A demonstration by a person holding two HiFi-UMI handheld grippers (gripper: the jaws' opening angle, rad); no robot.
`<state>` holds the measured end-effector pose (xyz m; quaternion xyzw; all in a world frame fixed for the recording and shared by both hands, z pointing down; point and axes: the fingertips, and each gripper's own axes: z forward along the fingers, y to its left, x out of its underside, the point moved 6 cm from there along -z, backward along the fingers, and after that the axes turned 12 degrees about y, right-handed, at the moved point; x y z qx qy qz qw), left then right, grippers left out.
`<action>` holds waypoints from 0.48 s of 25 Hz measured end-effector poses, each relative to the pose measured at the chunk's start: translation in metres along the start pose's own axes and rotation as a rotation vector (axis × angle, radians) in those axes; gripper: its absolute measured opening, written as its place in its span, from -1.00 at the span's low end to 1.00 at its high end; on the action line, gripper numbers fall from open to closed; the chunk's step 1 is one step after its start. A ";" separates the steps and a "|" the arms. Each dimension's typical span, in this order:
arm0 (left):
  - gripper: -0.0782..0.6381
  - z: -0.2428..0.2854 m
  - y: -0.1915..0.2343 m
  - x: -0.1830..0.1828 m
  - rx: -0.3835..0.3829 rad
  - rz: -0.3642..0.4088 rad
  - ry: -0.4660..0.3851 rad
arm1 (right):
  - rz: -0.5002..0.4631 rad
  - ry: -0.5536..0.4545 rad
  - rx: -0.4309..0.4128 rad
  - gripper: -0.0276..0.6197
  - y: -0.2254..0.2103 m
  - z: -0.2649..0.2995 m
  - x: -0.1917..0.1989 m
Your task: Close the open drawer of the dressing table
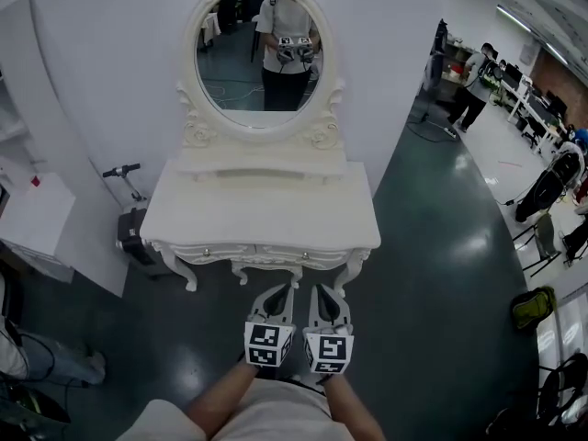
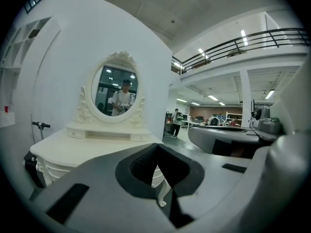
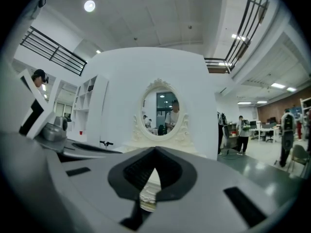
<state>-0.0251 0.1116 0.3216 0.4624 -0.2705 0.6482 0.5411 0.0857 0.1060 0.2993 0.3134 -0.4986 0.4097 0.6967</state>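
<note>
A white dressing table (image 1: 262,205) stands in the upper middle of the head view, against a white wall. The oval mirror (image 1: 260,53) above it reflects a person holding both grippers. The table's drawer fronts (image 1: 220,251) run along the near edge under the top and look flush with the frame.

My left gripper (image 1: 281,289) and right gripper (image 1: 322,292) sit side by side at lower centre, just below the table's front edge in the picture. They point toward the table and do not touch it. In each gripper view my fingers are pressed together at the tips and grip nothing. Bits of the table's carved white front show through the small gap behind the tips.

A black scooter (image 1: 131,223) stands at the table's left on the dark, glossy floor (image 1: 432,274).
</note>
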 end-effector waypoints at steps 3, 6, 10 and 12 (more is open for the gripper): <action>-0.77 -0.004 -0.004 0.004 -0.002 -0.004 0.003 | 0.004 0.005 0.003 -0.87 0.000 -0.007 0.003; -0.77 -0.007 -0.006 0.005 -0.002 -0.006 0.010 | 0.008 0.005 0.004 -0.87 0.000 -0.011 0.003; -0.77 -0.011 -0.009 0.007 -0.005 0.010 0.020 | 0.026 0.009 0.011 -0.87 -0.001 -0.015 0.006; -0.77 -0.014 -0.010 0.010 -0.007 0.018 0.026 | 0.036 0.014 0.015 -0.87 0.000 -0.018 0.009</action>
